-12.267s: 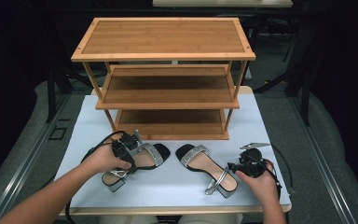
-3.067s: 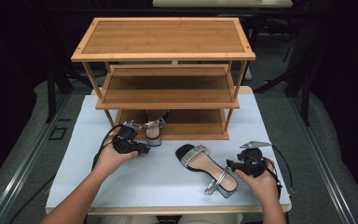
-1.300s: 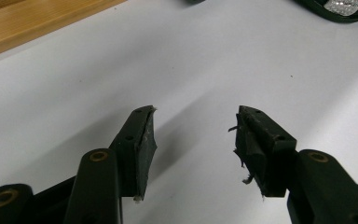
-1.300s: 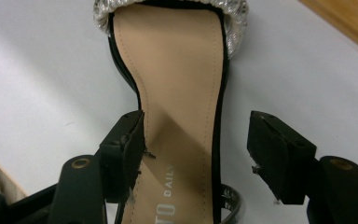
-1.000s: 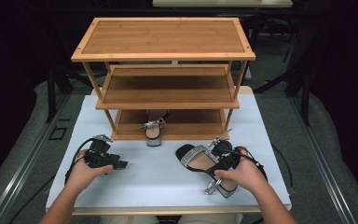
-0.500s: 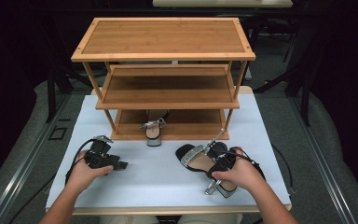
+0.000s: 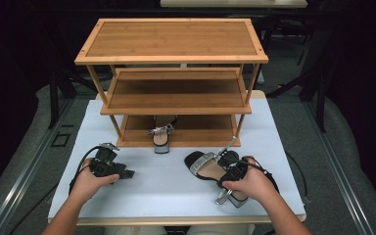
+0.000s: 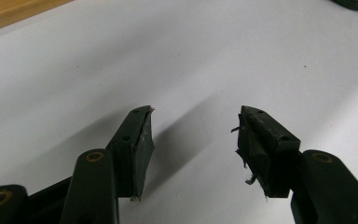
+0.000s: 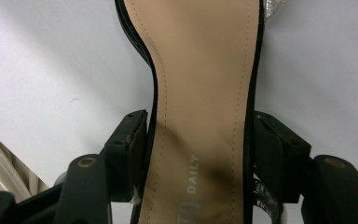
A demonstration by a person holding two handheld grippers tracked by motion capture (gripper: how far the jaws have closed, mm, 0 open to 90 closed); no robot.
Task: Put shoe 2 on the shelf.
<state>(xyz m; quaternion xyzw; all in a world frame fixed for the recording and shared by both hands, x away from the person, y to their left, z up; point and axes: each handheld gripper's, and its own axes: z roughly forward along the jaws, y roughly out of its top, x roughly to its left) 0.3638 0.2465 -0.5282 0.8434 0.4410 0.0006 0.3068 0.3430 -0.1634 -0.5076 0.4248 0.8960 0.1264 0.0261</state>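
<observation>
The right gripper (image 7: 232, 172) straddles the waist of the second sandal (image 7: 210, 169), which lies on the white worktop (image 7: 176, 188) in front of the wooden shoe rack (image 7: 171, 83), toward the rack's right leg. In the right gripper view the two jaws stand on either side of the tan insole (image 9: 200, 116), touching or nearly touching the black edges; whether they already press hard enough to carry the sandal cannot be told. The left gripper (image 7: 120, 171) rests near the worktop in front of the rack's left leg, jaws apart and holding nothing; the left gripper view confirms a clear gap between the worn pads (image 8: 142, 140) over bare white surface. The first sandal (image 7: 160, 137) already stands on the rack's bottom shelf, toe toward the person, just left of the shelf's middle. Judged from this layout, the step in hand is the grasp of the second sandal. The next move calls for a firm squeeze across the narrow waist, a lift that clears the heel (image 7: 225, 196), and a forward carry onto the bottom shelf beside the first sandal, low enough to pass under the middle shelf. The high view gives the position of both sandals relative to the rack, but the person's right hand (image 7: 252, 183) covers the contact; the right gripper view shows the jaw placement and the printed insole lettering, but nothing of the rack.
</observation>
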